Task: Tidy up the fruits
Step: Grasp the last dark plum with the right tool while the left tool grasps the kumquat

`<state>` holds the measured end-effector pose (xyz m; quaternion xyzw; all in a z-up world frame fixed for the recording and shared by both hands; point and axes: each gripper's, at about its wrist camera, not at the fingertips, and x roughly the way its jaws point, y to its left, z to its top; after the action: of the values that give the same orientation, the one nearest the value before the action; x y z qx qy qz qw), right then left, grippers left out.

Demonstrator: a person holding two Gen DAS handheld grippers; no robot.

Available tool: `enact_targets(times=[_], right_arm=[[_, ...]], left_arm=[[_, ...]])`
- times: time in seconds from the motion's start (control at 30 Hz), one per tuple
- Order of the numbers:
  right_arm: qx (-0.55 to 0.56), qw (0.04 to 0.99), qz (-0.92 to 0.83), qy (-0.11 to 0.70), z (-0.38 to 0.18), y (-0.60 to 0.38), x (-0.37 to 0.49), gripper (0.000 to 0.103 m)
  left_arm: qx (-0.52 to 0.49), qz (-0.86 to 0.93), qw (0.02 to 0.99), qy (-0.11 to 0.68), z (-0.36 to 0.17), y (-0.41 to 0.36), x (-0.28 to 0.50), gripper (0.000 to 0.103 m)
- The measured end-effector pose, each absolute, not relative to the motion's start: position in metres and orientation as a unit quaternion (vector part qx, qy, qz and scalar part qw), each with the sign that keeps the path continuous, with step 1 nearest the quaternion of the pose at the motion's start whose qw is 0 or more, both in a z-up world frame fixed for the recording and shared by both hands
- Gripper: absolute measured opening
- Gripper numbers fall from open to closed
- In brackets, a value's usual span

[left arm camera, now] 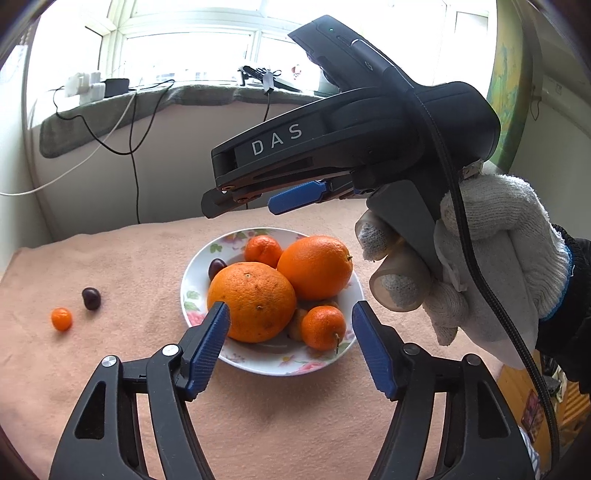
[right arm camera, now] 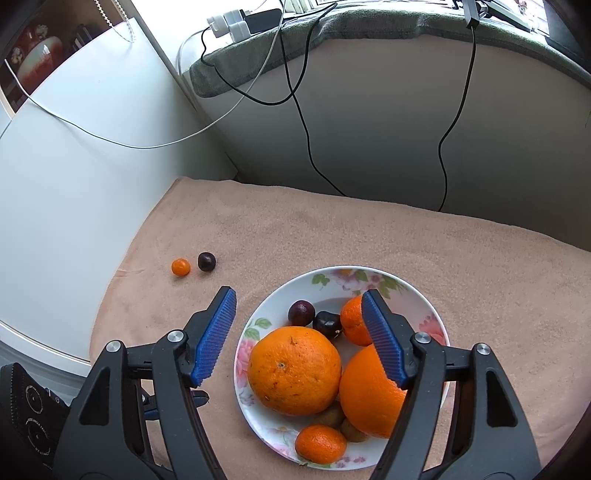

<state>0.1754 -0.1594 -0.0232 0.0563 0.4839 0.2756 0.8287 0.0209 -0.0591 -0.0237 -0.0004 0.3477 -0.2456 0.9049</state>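
Observation:
A floral white plate holds two large oranges, two small mandarins, dark cherries and brown kiwis. A small kumquat and a dark cherry lie on the pink cloth to the plate's left. My left gripper is open and empty above the plate's near side. My right gripper is open and empty over the plate; it shows in the left wrist view, held by a gloved hand.
The pink cloth covers the table. A wall and a windowsill with a power strip and hanging cables stand behind. A white cabinet stands on the left.

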Motion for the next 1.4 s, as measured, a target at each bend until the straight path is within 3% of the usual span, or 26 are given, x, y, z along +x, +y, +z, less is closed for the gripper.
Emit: enact_targets(times=[0.77, 1.03, 1.4], right_arm=[[0.039, 0.849, 0.260, 0.459, -0.022, -0.136, 0.169, 0.073], [0.009, 0.866, 0.262, 0.426, -0.016, -0.111, 0.160, 0.074], [-0.034, 0.846, 0.286, 0.448, -0.017, -0.054, 0.172, 0.076]], left_arm=[[-0.013, -0.209, 0.917, 0.338, -0.023, -0.022, 0.024, 0.071], [-0.022, -0.174, 0.923, 0.343, -0.032, 0.016, 0.032, 0.071], [-0.038, -0.094, 0.926, 0.365, -0.055, 0.089, 0.058, 0.071]])
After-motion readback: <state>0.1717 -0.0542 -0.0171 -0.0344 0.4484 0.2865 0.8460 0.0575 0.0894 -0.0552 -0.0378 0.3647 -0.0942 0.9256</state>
